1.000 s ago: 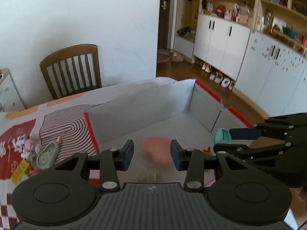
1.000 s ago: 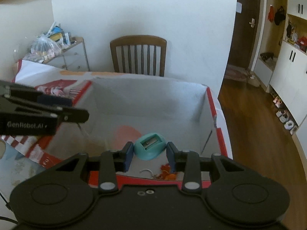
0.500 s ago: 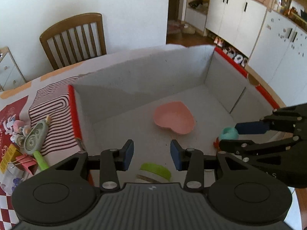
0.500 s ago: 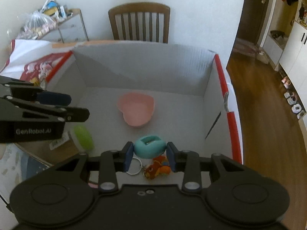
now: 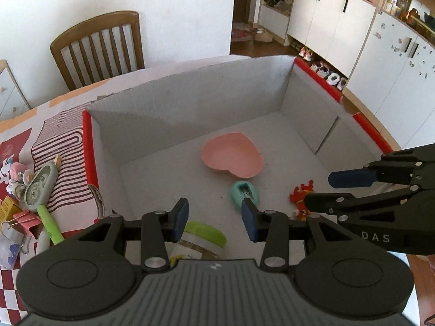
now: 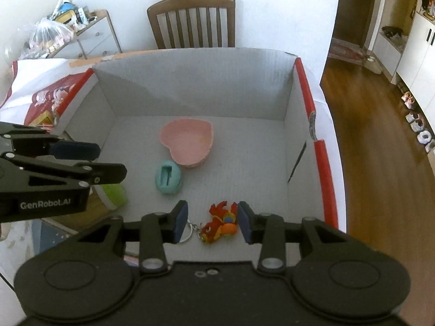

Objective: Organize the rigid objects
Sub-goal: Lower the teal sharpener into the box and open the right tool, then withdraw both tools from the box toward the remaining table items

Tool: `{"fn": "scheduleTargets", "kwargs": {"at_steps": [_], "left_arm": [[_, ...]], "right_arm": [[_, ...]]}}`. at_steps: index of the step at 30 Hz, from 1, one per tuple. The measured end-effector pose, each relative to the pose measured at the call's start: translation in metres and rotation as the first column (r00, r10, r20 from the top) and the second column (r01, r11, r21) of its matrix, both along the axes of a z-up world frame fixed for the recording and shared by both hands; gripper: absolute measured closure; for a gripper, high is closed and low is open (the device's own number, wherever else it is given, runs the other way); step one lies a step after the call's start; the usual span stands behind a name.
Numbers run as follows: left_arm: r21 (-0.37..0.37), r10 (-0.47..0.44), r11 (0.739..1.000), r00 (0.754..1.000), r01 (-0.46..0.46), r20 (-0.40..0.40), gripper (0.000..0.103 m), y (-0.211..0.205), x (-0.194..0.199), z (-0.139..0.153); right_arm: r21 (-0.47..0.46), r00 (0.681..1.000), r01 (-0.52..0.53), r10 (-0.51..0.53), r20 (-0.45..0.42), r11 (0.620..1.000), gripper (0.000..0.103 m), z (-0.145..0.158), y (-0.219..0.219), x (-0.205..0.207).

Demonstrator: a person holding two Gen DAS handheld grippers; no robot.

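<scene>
On the tabletop (image 5: 24, 125) sits a box (image 6: 195, 87). The right tongs (image 6: 212, 221) have just opened, empty; the teal sharpener (image 6: 168, 177) now lies beside the pink heart dish (image 6: 187, 141). The left tongs (image 5: 214, 218) hang open, empty. One more thing is put away.

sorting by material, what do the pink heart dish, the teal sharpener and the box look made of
Pink heart dish: probably plastic or glazed ceramic; smooth, even colour, slight sheen.
Teal sharpener: moulded matte plastic, rounded shell with a slot.
Box: corrugated cardboard, grey-white inside, fine ribbing, folded flaps, red outer edges.
</scene>
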State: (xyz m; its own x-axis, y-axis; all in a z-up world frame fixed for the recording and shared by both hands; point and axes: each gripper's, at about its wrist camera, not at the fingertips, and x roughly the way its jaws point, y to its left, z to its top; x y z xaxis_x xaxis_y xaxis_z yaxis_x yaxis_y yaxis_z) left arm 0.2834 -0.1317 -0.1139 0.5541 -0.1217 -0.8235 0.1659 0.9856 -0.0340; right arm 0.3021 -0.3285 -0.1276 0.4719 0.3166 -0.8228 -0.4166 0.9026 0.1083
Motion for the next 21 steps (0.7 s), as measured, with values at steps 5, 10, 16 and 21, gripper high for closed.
{"fn": "scheduleTargets", "kwargs": {"at_steps": [5, 10, 16, 21], "left_arm": [[-0.001, -0.004, 1.000, 0.999, 0.004, 0.043, 0.050, -0.003, -0.010, 0.012], [-0.006, -0.002, 1.000, 0.997, 0.002, 0.075, 0.046, -0.003, -0.022, 0.022], [-0.022, 0.008, 1.000, 0.993, -0.006, 0.114, 0.039, 0.005, -0.038, 0.037], [-0.040, 0.031, 0.999, 0.990, -0.026, 0.138, 0.037, 0.014, -0.052, 0.048]], "right_arm": [[0.029, 1.000, -0.005, 0.004, 0.025, 1.000, 0.057, 0.012, -0.002, -0.007], [0.043, 0.998, -0.011, 0.008, 0.054, 0.999, 0.051, 0.023, -0.003, -0.017], [0.056, 0.996, -0.028, 0.023, 0.083, 0.998, 0.044, 0.035, -0.001, -0.031], [0.068, 0.993, -0.041, 0.033, 0.112, 0.997, 0.040, 0.045, 0.000, -0.043]]}}
